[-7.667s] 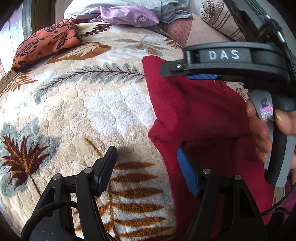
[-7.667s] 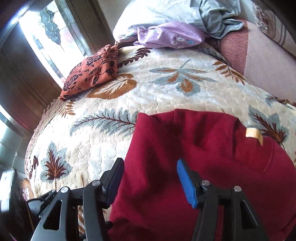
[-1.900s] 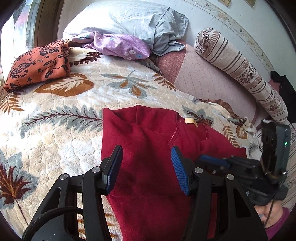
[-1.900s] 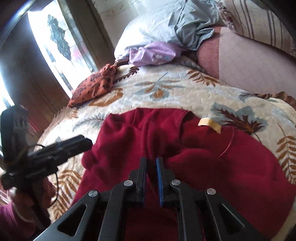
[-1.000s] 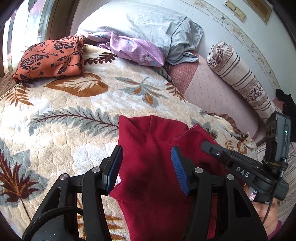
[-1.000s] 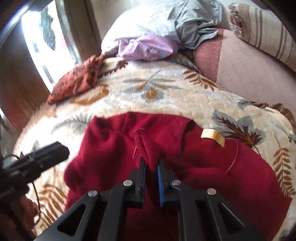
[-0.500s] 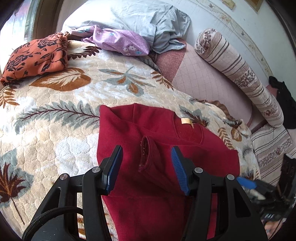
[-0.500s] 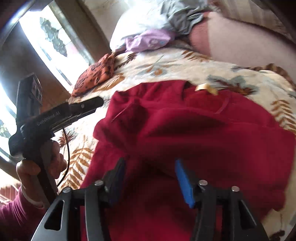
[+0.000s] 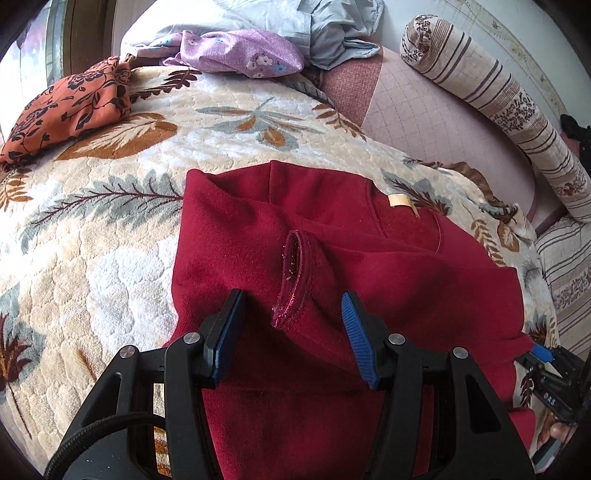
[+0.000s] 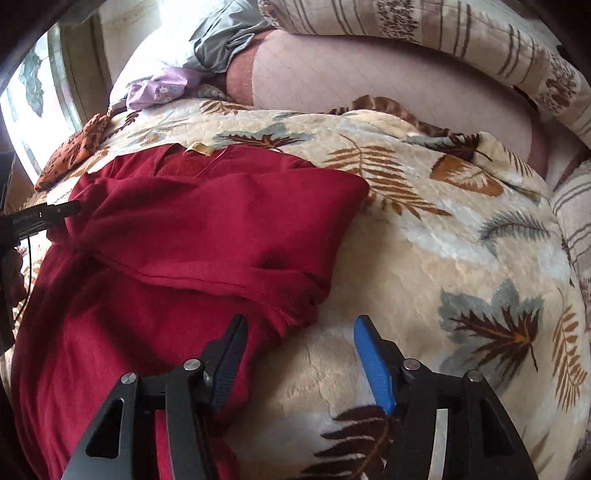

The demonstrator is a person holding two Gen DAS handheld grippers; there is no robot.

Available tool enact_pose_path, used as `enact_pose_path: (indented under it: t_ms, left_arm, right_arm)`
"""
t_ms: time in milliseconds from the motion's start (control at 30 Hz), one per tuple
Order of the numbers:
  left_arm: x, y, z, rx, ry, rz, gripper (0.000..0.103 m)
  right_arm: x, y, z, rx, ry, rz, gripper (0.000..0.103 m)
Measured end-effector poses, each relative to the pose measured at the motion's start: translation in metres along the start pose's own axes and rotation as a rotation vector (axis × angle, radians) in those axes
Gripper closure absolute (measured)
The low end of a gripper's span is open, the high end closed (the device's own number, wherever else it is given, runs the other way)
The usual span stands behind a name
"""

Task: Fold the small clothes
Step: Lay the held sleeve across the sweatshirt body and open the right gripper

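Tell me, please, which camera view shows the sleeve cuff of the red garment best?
The left wrist view. There the sleeve cuff lies open on the red garment, centred before the fingers. The right wrist view shows the garment's right side, not that cuff opening.

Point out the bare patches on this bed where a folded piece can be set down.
Bare leaf-print blanket lies between the red garment and the orange floral cloth. More bare blanket runs from the garment's other edge toward the striped bolster. The head end is crowded: purple cloth and grey bedding are heaped together there.
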State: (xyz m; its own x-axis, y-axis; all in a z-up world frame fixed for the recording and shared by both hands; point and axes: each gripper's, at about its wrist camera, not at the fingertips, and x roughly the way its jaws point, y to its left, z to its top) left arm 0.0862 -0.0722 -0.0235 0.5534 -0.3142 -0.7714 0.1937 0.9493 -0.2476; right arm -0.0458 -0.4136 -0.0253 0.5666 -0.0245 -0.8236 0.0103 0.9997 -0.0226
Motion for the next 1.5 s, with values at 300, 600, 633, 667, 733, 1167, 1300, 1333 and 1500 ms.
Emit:
enact_pose_path:
  t_ms: [300, 600, 633, 667, 733, 1167, 1300, 1333, 1500]
  left_arm:
    - [0.001, -0.002, -0.001, 0.026, 0.006, 0.017, 0.049]
    - [-0.022, -0.006, 0.004, 0.018, -0.068, -0.022, 0.049]
    - [-0.024, -0.009, 0.003, 0.033, -0.081, -0.019, 0.049]
    - [-0.025, -0.012, 0.003, 0.048, -0.088, -0.019, 0.049]
    - [-0.023, -0.017, 0.002, 0.072, -0.085, -0.028, 0.049]
    - [-0.002, -0.01, -0.002, 0.073, -0.007, 0.047, 0.049]
    - [0.005, -0.009, -0.003, 0.077, 0.001, 0.064, 0.049]
    - [0.006, -0.01, -0.003, 0.08, -0.003, 0.068, 0.049]
    - [0.01, -0.008, 0.0, 0.079, -0.008, 0.073, 0.049]
  right_arm:
    - [0.003, -0.011, -0.003, 0.099, 0.023, -0.039, 0.095]
    - [-0.031, -0.046, -0.009, 0.297, -0.034, 0.05, 0.095]
    - [-0.03, -0.045, -0.004, 0.316, -0.043, 0.073, 0.095]
    - [-0.026, -0.041, 0.002, 0.322, -0.037, 0.091, 0.095]
    - [-0.01, -0.03, 0.015, 0.315, -0.022, 0.125, 0.095]
    - [-0.003, -0.017, 0.01, 0.232, 0.014, 0.07, 0.072]
    - [-0.001, -0.005, 0.035, 0.189, -0.071, 0.055, 0.039]
    - [0.005, 0.0, 0.043, 0.166, -0.071, 0.046, 0.039]
    - [0.047, -0.003, 0.074, 0.179, -0.025, -0.006, 0.053]
